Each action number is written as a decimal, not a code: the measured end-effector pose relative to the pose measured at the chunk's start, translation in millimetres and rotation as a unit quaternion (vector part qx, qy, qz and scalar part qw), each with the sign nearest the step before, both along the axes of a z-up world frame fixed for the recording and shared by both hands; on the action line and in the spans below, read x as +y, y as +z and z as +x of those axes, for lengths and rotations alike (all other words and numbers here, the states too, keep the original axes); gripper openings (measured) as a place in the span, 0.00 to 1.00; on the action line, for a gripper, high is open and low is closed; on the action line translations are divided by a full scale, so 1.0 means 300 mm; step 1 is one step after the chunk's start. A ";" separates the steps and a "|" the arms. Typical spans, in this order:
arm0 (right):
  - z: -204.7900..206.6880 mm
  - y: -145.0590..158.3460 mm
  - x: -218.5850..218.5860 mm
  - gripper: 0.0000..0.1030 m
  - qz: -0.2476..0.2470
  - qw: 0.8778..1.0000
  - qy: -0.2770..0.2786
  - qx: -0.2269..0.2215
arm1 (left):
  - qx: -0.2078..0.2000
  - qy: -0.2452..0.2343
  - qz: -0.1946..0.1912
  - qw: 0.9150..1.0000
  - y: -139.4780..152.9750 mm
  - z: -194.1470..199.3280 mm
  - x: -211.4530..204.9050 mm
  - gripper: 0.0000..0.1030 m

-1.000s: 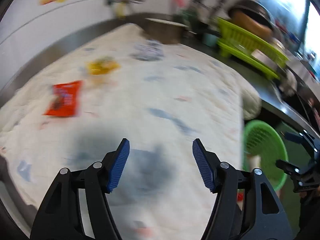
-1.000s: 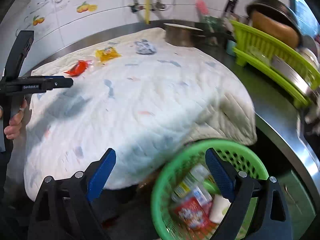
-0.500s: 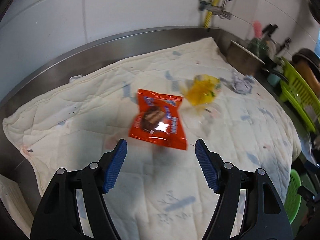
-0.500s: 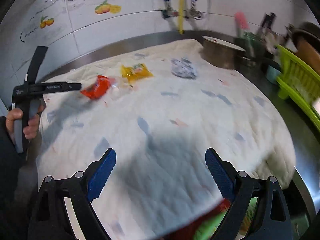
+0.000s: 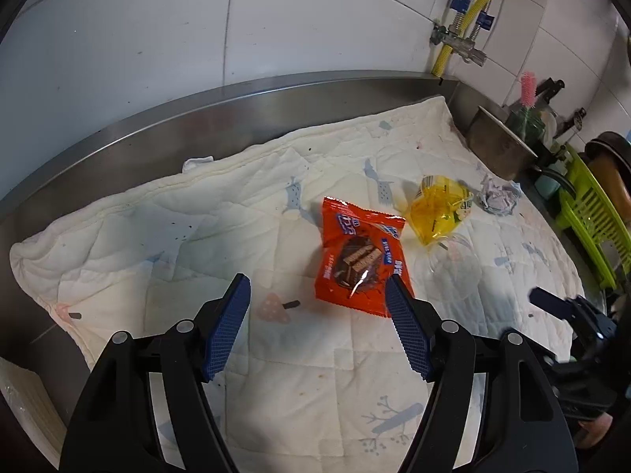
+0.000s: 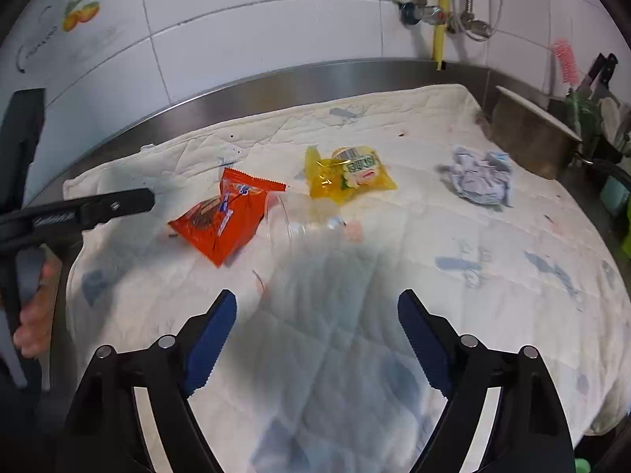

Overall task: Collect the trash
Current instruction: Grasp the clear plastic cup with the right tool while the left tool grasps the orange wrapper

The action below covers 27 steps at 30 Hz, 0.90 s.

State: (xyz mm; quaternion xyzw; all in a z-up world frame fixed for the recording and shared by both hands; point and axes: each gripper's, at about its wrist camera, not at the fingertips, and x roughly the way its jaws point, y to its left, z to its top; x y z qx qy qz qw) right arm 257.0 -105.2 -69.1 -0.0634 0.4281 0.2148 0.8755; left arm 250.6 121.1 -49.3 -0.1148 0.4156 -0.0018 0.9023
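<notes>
An orange snack wrapper (image 5: 361, 254) lies on the white quilted cloth (image 5: 197, 244); it also shows in the right wrist view (image 6: 223, 216). My left gripper (image 5: 319, 299) is open, low over the cloth, the wrapper's near edge between its fingertips. A yellow wrapper (image 5: 439, 209) (image 6: 347, 173), a clear plastic cup (image 6: 303, 228) lying on its side, and a crumpled grey paper ball (image 5: 497, 197) (image 6: 479, 177) lie further right. My right gripper (image 6: 317, 307) is open and empty, over the cloth short of the cup.
A steel counter rim (image 5: 236, 106) and tiled wall run behind the cloth. A metal pot (image 6: 532, 138) and a green dish rack (image 5: 591, 220) stand at the right. The left gripper's body shows at the left of the right wrist view (image 6: 79, 213).
Both grippers swung left from the green basket side toward the trash. The left gripper closed in on the orange wrapper. The right gripper moved forward over the cloth.
</notes>
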 end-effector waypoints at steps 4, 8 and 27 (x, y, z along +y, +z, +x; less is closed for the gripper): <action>0.058 -0.026 0.033 0.72 -0.004 1.000 -0.015 0.004 | -0.001 -0.001 -0.002 1.000 -0.003 0.004 0.003 0.68; 0.110 -0.039 0.045 0.67 0.005 0.999 -0.029 0.012 | 0.000 0.000 -0.012 1.000 -0.006 0.013 0.006 0.68; 0.101 -0.051 -0.023 0.02 -0.032 0.999 -0.036 -0.017 | 0.036 -0.035 0.030 0.998 -0.094 0.173 -0.123 0.84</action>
